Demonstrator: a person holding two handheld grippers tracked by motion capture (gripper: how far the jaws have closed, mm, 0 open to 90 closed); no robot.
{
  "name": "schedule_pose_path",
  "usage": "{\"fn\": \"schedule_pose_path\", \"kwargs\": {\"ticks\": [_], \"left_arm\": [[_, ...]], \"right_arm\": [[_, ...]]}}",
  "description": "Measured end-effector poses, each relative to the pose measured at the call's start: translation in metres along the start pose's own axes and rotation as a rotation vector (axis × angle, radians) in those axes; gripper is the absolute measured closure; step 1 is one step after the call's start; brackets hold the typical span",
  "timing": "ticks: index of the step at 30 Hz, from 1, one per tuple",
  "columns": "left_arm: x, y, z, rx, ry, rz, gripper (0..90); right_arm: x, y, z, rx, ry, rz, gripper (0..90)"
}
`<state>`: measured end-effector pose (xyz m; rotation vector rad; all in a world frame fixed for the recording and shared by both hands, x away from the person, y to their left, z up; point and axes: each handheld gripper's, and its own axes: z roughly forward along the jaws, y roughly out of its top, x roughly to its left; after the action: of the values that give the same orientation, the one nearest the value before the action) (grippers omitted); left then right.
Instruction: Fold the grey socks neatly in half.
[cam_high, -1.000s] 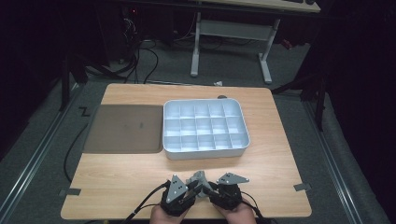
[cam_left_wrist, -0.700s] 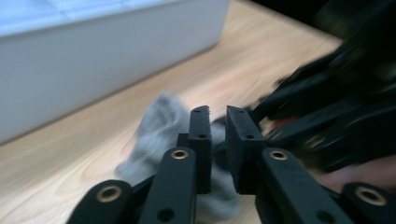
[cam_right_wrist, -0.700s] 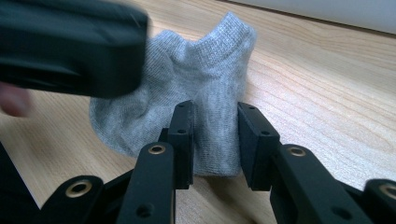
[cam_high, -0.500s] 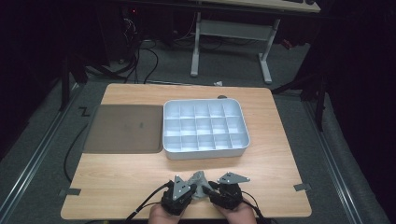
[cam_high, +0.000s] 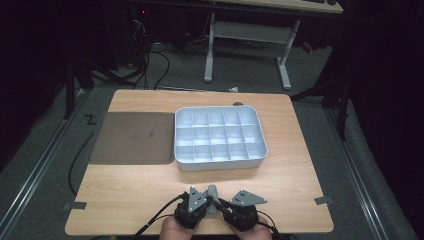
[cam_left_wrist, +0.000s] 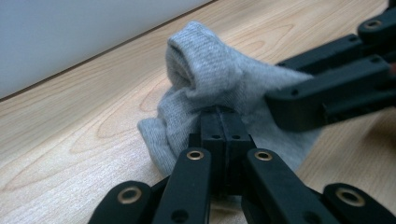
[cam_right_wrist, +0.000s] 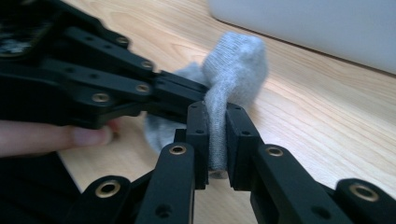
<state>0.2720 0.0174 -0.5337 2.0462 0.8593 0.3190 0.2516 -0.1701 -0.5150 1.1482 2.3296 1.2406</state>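
Wooden surface (cam_high: 150, 190): pale grain, smooth, rectangular. Dark flat mat (cam_high: 131, 137) at left, touching tray. Light grey compartment tray (cam_high: 218, 160) mid-surface, gridded cells, looks bare.

Left tongs (cam_left_wrist: 219, 122) pressed closed on edge of grey sock (cam_left_wrist: 210, 74); right tongs (cam_right_wrist: 217, 135) pinching fold of same sock (cam_right_wrist: 236, 60), narrow gap packed with cloth. Sock near front edge, between both tongs, well short of tray: soft ribbed knit, bunched, partly lifted.

Judged early: grasp made, any folding or placing in tray not yet done.

table (cam_high: 150, 190) lit bright from above, dark surrounds; close-ups sharp w/ soft bg.
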Motion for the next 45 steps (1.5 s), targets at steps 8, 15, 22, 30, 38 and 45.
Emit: {"fn": "schedule_pose_path", "kwargs": {"ticks": [8, 15, 22, 30, 38, 45], "left_arm": [[0.003, 0.001, 0.001, 0.006, -0.018, -0.014, 90.0], [0.003, 0.001, 0.001, 0.005, -0.025, -0.019, 90.0], [0.004, 0.001, 0.001, 0.004, -0.027, -0.019, 90.0], [0.003, 0.002, 0.002, 0.007, -0.043, -0.031, 90.0], [0.004, 0.003, 0.003, 0.011, -0.054, -0.045, 90.0], [0.010, 0.003, 0.001, -0.022, -0.080, -0.093, 81.9]], "right_arm": [[-0.007, 0.001, -0.006, -0.034, 0.048, 0.029, 65.3], [-0.033, 0.003, -0.016, -0.067, -0.055, 0.061, 61.5], [-0.033, -0.003, 0.004, 0.051, -0.101, 0.030, 90.0], [-0.015, -0.002, 0.016, 0.071, -0.013, 0.008, 90.0], [-0.007, 0.001, 0.005, 0.011, 0.019, -0.015, 90.0], [-0.013, -0.001, 0.005, 0.015, -0.010, 0.008, 90.0]]}}
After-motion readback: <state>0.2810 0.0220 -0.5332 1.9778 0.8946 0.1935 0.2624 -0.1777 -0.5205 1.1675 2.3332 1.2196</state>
